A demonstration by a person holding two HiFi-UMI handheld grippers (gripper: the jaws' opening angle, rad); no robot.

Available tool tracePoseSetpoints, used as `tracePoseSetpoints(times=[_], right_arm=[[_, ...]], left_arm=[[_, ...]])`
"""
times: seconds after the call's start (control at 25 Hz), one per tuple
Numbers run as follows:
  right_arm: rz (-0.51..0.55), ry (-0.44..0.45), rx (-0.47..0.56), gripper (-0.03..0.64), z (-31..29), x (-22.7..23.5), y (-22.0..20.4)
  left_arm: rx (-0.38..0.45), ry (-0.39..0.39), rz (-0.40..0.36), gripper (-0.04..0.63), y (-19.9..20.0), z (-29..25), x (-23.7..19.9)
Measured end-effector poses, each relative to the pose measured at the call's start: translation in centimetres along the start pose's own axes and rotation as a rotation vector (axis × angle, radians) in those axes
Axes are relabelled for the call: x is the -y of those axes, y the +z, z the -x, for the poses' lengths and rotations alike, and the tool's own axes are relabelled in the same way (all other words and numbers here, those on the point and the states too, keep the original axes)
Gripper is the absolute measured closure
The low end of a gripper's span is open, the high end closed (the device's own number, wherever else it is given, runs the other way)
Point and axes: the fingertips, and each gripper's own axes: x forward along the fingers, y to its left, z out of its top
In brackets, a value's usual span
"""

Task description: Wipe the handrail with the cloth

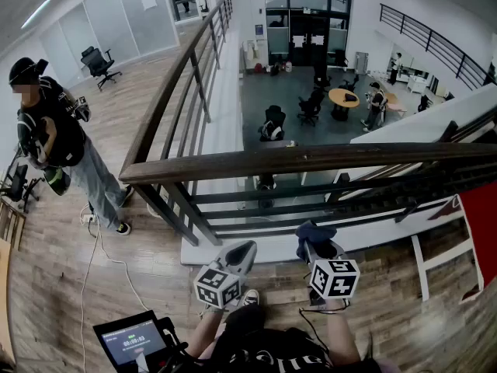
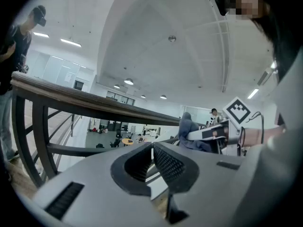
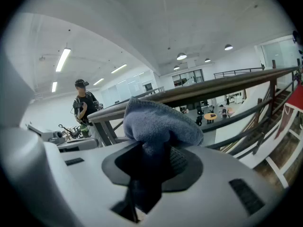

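While the wiping stroke has not yet begun, the right gripper (image 1: 317, 245) is shut on a bunched blue-grey cloth (image 3: 161, 124), whose folded crown bulges above the jaw tips while its tail hangs down between the pads. The left gripper (image 2: 151, 161), just beside it at 9 o'clock in the head view, has its jaws drawn together with only a sliver between them and nothing in their grasp. The dark wooden handrail (image 1: 311, 160) lies at 12 o'clock from the cloth, apart from it and higher. Its long axis runs across the person's front from about 9 o'clock to 3 o'clock, and it meets a second run at a corner near 10 o'clock. The right gripper, the cloth-bearing one, is the nearer to the stretch of rail straight ahead. Both grippers are held low in front of the person's body, over the plank floor (image 1: 435, 317), with jaws pointing up and forward toward the rail. In the right gripper view the rail's underside crosses just behind the cloth's crown, yet no contact can be made out. Judged from this arrangement, the coming move is a lift and reach toward 12 o'clock to lay the cloth on the rail's top face, followed by a sweep along its length. A bystander (image 1: 54, 142) stands well apart at 9 o'clock, beyond the corner.
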Motion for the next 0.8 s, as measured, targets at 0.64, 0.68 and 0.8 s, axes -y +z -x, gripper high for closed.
tracePoseSetpoints(times=[0.64, 0.68, 0.8], right_arm=[[0.437, 0.117, 0.111, 0.508, -20.4, -17.8, 19.1], [0.46, 0.134, 0.099, 0.508, -21.4, -19.0, 19.1], [0.556, 0.158, 0.041, 0.508, -23.7, -21.4, 17.8]], left_arm=[[-0.021, -0.066, 0.043, 0.595, 2.8, -5.4, -13.8], [-0.024, -0.064, 0.05, 0.595, 2.7, -5.5, -14.3], [-0.029, -0.064, 0.065, 0.595, 2.3, -6.0, -15.5]])
